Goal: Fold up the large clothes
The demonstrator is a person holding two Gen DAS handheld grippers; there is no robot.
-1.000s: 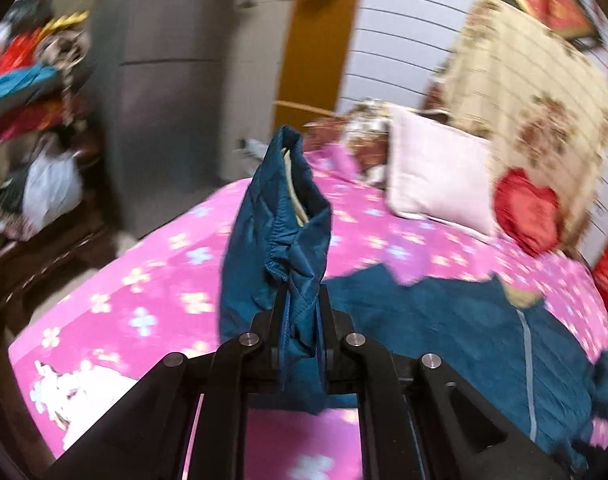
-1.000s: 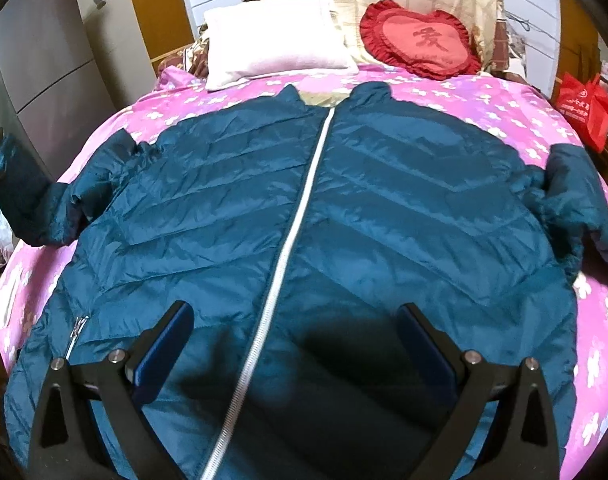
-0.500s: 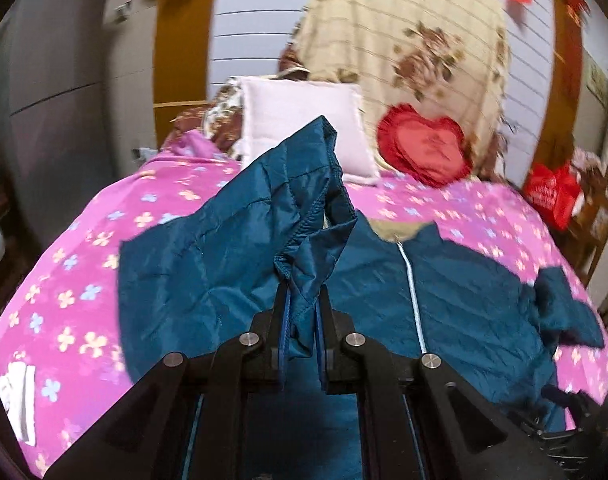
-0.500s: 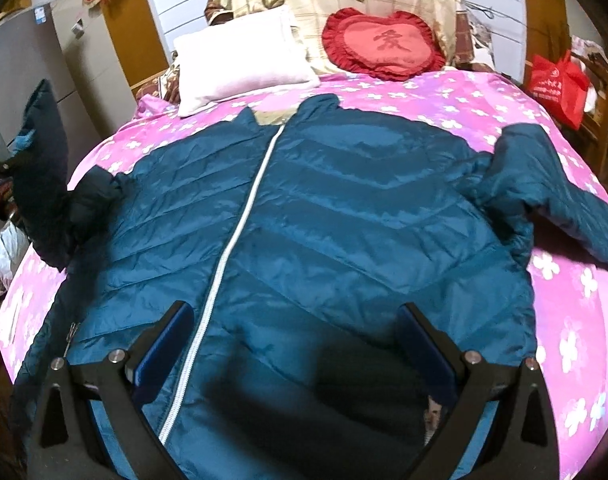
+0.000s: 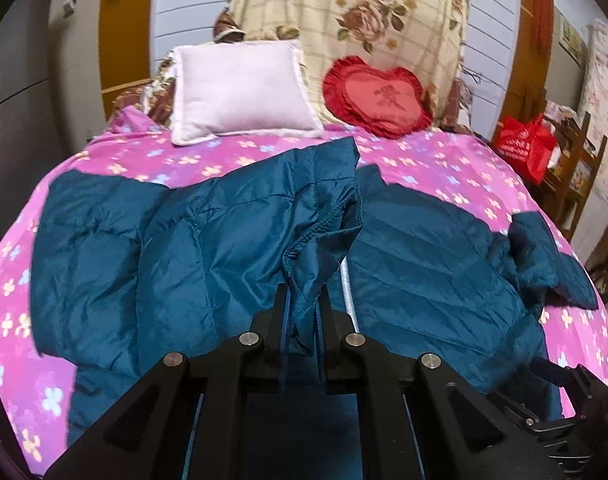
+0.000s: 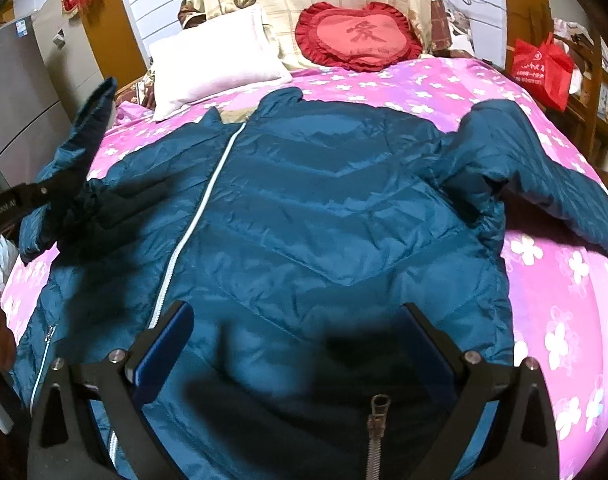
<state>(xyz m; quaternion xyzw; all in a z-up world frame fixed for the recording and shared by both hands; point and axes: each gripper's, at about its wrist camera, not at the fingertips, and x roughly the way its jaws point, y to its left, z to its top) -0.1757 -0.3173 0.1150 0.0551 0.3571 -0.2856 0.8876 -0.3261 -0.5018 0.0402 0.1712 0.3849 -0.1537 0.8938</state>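
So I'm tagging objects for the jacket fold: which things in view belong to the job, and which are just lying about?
Part of the job:
- blue jacket
- its sleeve, pinched in the left gripper
- right gripper, fingers apart over the hem

Just lying about:
- pink pillow
- red heart cushion
- red bag
- floral blanket

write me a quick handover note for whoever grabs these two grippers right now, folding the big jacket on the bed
Left gripper: shut on the cuff of the jacket's sleeve, holding it lifted over the jacket body.
Right gripper: open, empty, hovering over the jacket's lower front.
Jacket: teal, zipped, face up on the pink bed cover, collar toward the pillows.
Done: nothing folded flat yet; one sleeve is mid-fold.
Left: lay that sleeve down across the chest, fold the other sleeve in, then fold the body.
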